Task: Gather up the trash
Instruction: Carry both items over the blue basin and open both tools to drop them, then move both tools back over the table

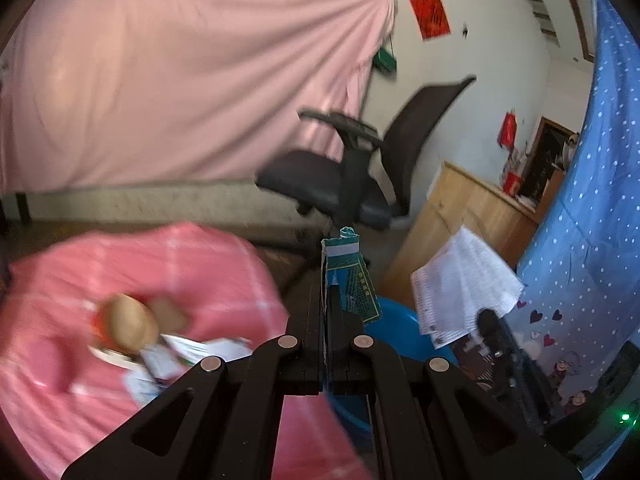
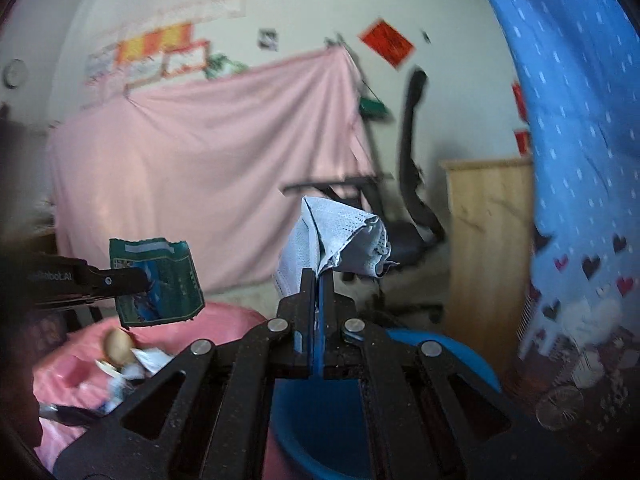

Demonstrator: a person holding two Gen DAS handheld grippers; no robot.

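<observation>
Clamping a torn green and blue wrapper (image 1: 349, 280), the left gripper (image 1: 326, 280) has its two black fingers pressed together on the packet, which stands upright between them. In the right wrist view the same wrapper (image 2: 158, 282) sticks out from the left gripper (image 2: 132, 280) above a pink bag (image 2: 224, 322). The right gripper (image 2: 316, 280) is closed tight on a crumpled pale blue face mask (image 2: 340, 240), whose folds bunch up above the fingertips. From the left wrist view that mask (image 1: 464, 284) appears as a white pleated sheet held to the right of the wrapper.

Just below both grippers sits a blue bin (image 2: 436, 354), its rim showing under the mask. Beside it on the left, the pink bag (image 1: 120, 272) lies open with trash inside: a brown egg-shaped thing (image 1: 132, 322) and some white scraps (image 1: 192, 350), all blurred.

Farther back stands a black office chair (image 1: 352, 172), next to a light wooden cabinet (image 1: 460, 212). A blue dotted cloth (image 1: 600, 200) hangs at the right. Behind everything, a pink sheet (image 1: 180, 80) covers the wall, with a red paper square (image 1: 430, 16) stuck beside it.
</observation>
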